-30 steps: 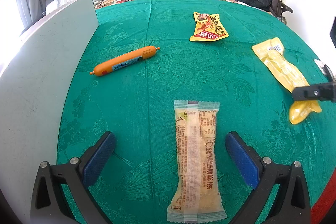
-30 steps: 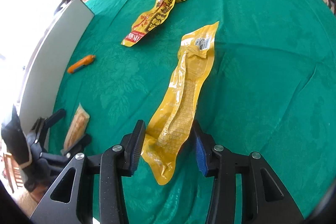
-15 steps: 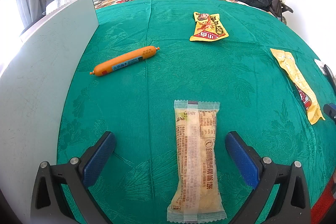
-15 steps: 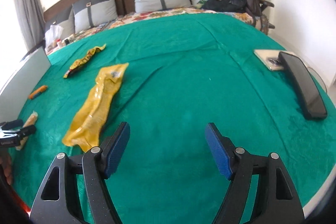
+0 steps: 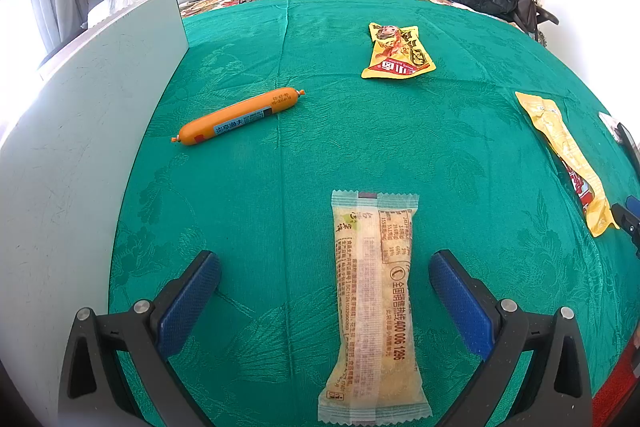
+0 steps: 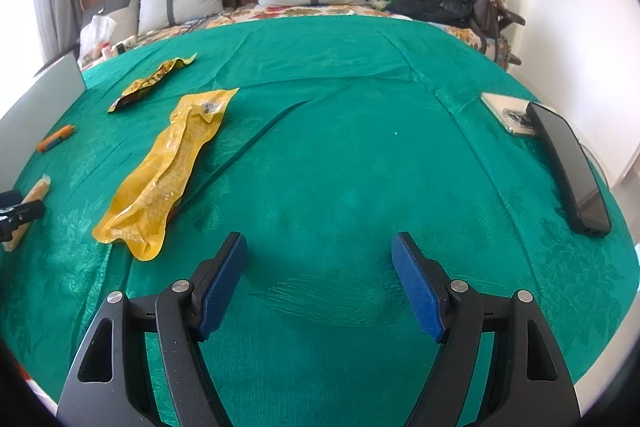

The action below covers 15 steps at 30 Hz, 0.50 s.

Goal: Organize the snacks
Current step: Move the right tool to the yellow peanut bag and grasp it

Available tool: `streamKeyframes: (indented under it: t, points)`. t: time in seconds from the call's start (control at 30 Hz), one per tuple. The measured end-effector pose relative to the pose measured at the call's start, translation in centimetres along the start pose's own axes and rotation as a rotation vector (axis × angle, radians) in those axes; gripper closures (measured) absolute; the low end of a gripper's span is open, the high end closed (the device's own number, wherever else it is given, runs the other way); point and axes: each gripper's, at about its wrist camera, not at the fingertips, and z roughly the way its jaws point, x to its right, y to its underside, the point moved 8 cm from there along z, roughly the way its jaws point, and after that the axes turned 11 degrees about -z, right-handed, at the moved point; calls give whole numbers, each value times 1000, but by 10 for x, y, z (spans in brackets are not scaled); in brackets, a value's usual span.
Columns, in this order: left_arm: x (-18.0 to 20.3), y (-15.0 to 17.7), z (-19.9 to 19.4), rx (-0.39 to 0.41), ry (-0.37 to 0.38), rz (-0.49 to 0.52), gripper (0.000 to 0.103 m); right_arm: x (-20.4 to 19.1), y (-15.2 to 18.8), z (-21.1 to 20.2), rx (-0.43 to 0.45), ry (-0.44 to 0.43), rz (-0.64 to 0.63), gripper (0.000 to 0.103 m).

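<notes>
Covering the whole bed is a big green cloth (image 6: 360,155), and most of its right half lies bare, with lots of room to move. A tall pale board (image 5: 80,155) stands along the cloth's left edge like a wall. Near the right edge lie a dark phone (image 6: 568,167) and a light one (image 6: 508,113), touching each other.

The left tool (image 5: 324,291) hangs low over the cloth with its blue pads spread wide, holding nothing. The long clear snack pack (image 5: 374,311) lies flat between the pads, touching neither. It has the number 400 006 1296 printed on it; the other writing is too small for me to read.

The right tool (image 6: 320,267) is also wide open and holds nothing, with only bare cloth between its pads. The long yellow pouch (image 6: 168,167) lies just to its left, a bit wrinkled, with a barcode label at its far end.

Farther back sits a smaller yellow packet (image 5: 396,53) with a red patch and a picture on it. The orange sausage (image 5: 238,117) lies close to the board, with a blue label I cannot read.
</notes>
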Motion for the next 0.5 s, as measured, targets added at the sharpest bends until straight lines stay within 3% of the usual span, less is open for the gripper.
streamKeyframes:
  t: [0.5]
  points:
    - [0,0,0,1,0,0,0,-1,0,0,1,-2,0,24]
